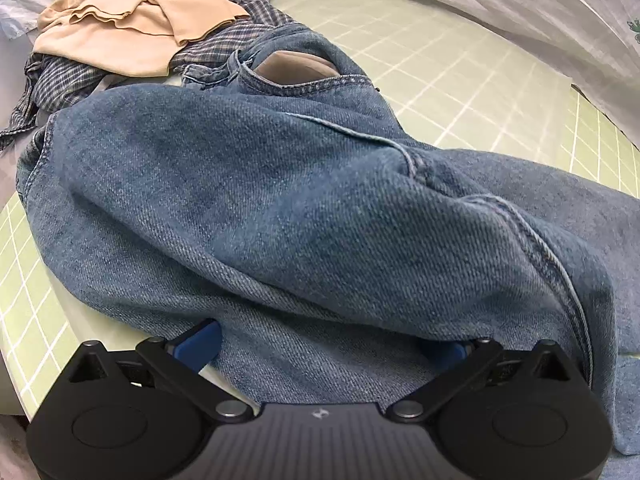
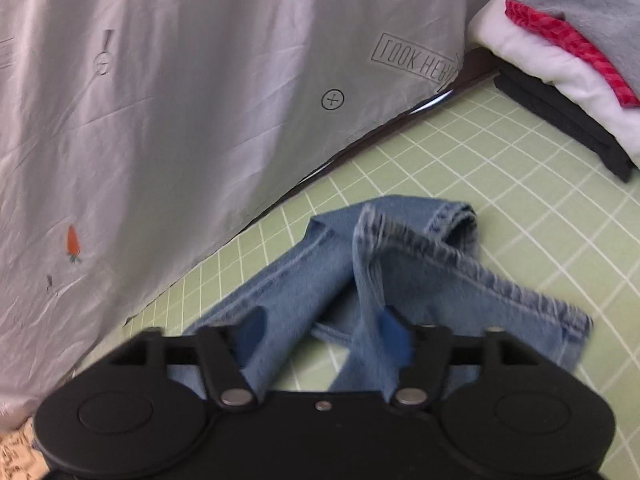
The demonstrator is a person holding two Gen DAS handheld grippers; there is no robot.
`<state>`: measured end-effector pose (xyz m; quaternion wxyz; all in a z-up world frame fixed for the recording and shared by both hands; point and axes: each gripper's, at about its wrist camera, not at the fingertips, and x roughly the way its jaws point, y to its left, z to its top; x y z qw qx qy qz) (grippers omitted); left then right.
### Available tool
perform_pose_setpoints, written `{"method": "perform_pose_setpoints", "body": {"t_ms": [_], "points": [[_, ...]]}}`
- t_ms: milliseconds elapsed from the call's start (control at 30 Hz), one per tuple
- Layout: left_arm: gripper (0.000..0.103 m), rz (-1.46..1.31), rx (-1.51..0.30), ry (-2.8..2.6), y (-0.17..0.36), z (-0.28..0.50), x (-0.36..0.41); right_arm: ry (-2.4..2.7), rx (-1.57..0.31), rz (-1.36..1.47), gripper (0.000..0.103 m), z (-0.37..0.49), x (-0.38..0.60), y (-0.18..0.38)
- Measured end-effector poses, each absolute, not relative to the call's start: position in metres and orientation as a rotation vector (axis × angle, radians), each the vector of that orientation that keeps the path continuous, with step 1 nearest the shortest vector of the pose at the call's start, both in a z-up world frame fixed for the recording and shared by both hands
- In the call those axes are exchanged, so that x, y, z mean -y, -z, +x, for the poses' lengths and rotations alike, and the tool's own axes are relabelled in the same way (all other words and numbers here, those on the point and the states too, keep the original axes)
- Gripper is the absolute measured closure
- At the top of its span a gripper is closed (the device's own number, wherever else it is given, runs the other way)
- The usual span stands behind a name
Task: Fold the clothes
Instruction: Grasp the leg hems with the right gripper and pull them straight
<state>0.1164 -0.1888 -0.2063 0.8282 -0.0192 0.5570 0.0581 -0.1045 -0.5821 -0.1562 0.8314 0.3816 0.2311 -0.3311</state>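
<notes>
While both hand-held grippers — left [image 1: 320, 344], right [image 2: 324, 332] — gape unclamped, the crumpled jeans [image 1: 304, 208] risk folding crooked — legs crossed.

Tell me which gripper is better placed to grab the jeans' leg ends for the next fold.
Probably right. The right gripper hangs open just over the jeans' leg ends; the left gripper, open, straddles thick denim near the waistband, far from the hems.
</notes>
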Motion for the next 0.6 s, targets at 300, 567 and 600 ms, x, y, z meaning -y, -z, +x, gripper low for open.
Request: {"method": "perform_pose_setpoints", "body": {"t_ms": [300, 567, 600], "points": [[0.0, -0.056, -1.169, -0.15, 0.206, 0.114, 0.193, 0.885, -0.652, 0.615, 0.0, -0.166, 0.557, 0.188], [0.0, -0.051, -1.153, -0.141, 0.208, 0.114, 0.188, 0.973, -0.711, 0.63, 0.0, -0.167, 0.579, 0.21], [0.0, -0.051, -1.15, -0.14, 0.208, 0.113, 0.188, 0.989, -0.733, 0.612, 0.001, -0.163, 0.581, 0.211]]}}
